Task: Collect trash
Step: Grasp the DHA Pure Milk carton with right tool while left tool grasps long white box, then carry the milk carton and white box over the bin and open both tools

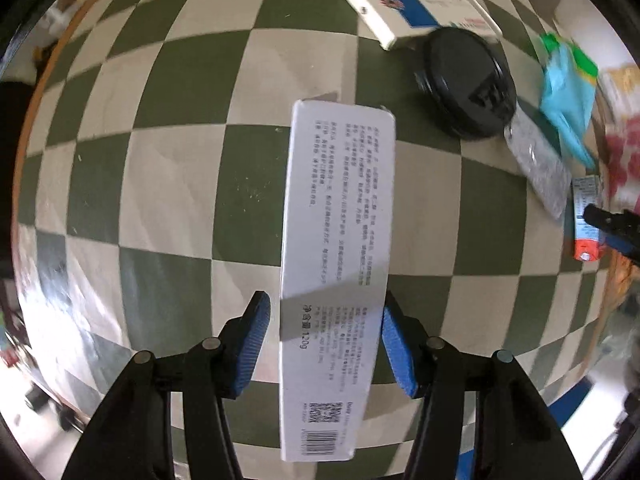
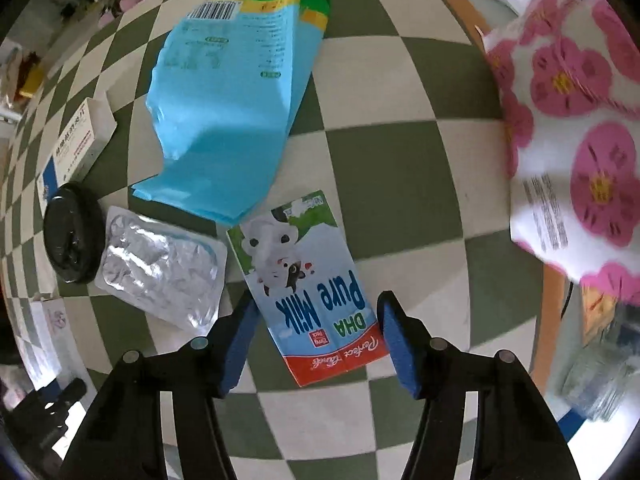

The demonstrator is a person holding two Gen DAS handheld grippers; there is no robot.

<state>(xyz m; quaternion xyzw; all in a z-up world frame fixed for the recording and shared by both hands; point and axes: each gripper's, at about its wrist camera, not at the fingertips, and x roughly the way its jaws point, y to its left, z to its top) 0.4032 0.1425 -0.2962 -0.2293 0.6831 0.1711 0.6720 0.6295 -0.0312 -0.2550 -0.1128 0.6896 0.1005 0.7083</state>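
In the left wrist view a long white carton [image 1: 332,264] with small print and a barcode lies on the checkered cloth between the pads of my left gripper [image 1: 322,332], which is open around its near half with small gaps on both sides. In the right wrist view a flattened milk carton [image 2: 308,284] marked "DHA Pure Milk" lies between the pads of my right gripper [image 2: 316,330], which is open around its near end. A foil blister pack [image 2: 160,266], a black lid [image 2: 72,236] and a blue and green bag [image 2: 236,96] lie just beyond.
A white and blue box [image 1: 416,8] lies far off in the left wrist view, beside the black lid [image 1: 468,80]. A pink flowered bag [image 2: 572,128] stands at the right table edge in the right wrist view. A small white box [image 2: 76,140] lies at the left.
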